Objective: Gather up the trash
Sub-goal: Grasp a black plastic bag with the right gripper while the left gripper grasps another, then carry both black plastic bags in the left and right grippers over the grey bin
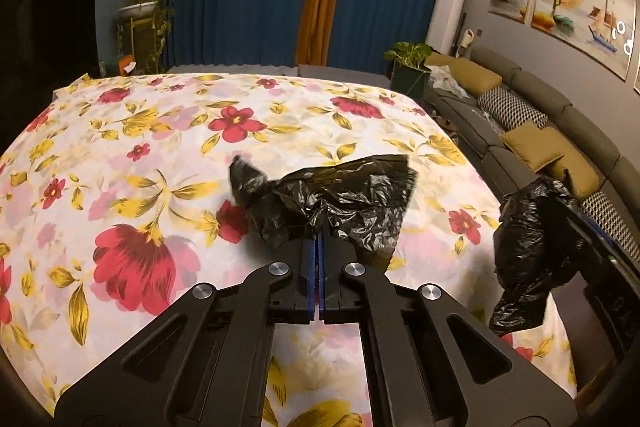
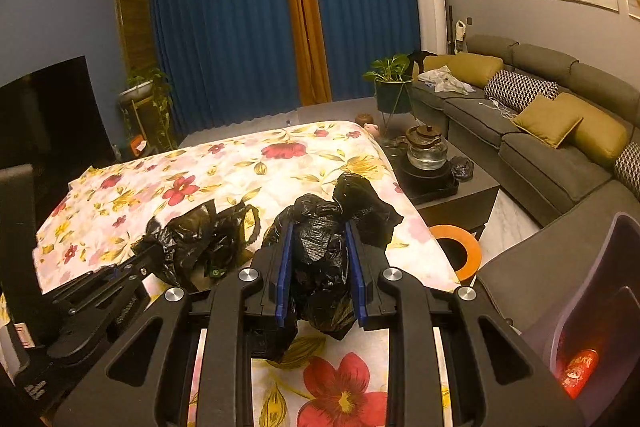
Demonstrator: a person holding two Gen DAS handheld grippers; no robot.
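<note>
Your left tongs are clenched on the near edge of a black plastic bag; the blue pads meet with only thin film between them. The bag is glossy, heavily crinkled and limp, fanning out from the tips above the floral cloth that covers the surface. From your right wrist view, its handle loops flop open on the cloth.

Your right tongs grip a second black bag, bunched into a thick wad that fills the gap between the blue pads, so the fingers stand apart around it. One twisted end sticks up past the tips, another hangs down below them.

To your right, an orange-rimmed bin sits on the floor beside the surface; its inside is dark. Nearer the right edge, a grey container holds something red. Further off, a glass teapot stands on a dark tray.
</note>
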